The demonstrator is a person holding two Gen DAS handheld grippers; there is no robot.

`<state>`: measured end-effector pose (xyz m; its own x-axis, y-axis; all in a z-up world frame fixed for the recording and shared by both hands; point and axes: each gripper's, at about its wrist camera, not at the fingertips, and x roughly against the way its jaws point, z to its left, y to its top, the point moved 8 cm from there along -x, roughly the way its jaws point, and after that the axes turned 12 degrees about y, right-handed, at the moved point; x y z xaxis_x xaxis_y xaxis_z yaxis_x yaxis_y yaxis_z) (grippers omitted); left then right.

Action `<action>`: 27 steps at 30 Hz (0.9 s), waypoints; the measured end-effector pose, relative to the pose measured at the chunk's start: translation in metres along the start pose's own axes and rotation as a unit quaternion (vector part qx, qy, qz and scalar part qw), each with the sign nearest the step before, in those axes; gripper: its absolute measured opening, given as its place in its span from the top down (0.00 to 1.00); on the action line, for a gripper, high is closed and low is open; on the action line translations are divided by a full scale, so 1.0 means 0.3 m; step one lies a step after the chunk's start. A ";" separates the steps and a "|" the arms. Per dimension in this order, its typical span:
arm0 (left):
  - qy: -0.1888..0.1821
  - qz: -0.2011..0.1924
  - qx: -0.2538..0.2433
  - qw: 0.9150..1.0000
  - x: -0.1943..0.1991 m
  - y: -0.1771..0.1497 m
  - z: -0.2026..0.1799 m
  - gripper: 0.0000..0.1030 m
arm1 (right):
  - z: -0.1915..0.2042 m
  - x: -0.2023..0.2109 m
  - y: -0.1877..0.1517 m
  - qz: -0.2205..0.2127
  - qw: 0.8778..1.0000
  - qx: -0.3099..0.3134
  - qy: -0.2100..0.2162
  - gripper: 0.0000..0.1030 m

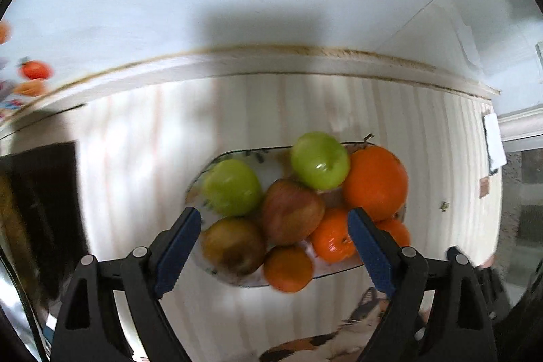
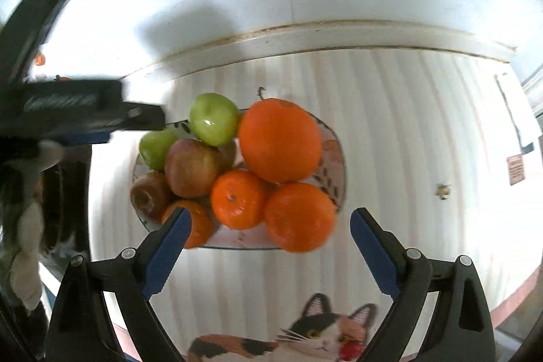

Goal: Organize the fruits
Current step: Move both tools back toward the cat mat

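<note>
A patterned oval plate (image 1: 237,153) holds a heap of fruit: two green apples (image 1: 234,187) (image 1: 319,160), a red apple (image 1: 292,212), a brownish apple (image 1: 234,246), a big orange (image 1: 375,182) and several mandarins (image 1: 331,238). My left gripper (image 1: 274,212) hangs open above the plate, pointing down, with nothing between its blue pads. In the right wrist view the same plate (image 2: 334,158) shows the big orange (image 2: 280,139), a green apple (image 2: 213,119), the red apple (image 2: 193,167) and mandarins (image 2: 298,216). My right gripper (image 2: 270,212) is open above the plate's near rim and holds nothing.
The plate stands on a pale striped cloth with a printed calico cat (image 2: 325,335) near me. A white wall and ledge (image 2: 339,39) run behind it. The left tool's black finger (image 2: 142,117) reaches in from the left. A dark object (image 1: 40,209) lies at the left edge.
</note>
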<state>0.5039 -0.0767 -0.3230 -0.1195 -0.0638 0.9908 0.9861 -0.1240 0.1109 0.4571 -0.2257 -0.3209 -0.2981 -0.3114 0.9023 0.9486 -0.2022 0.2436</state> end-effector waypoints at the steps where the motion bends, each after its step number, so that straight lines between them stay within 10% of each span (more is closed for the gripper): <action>1: 0.005 -0.009 0.002 1.000 0.014 -0.020 0.008 0.14 | -0.006 0.014 -0.009 -0.004 1.000 0.003 -0.006 0.06; 27: 0.048 -0.181 0.044 0.981 0.479 -0.497 0.108 0.14 | 0.137 0.516 -0.248 -0.127 0.988 0.087 -0.021 0.06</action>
<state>0.3435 -0.0353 -0.1947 -0.4691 -0.1253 0.8742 0.8832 -0.0691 0.4639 0.3447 -0.2208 -0.1846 -0.5278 -0.2309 0.8174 0.8487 -0.1053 0.5183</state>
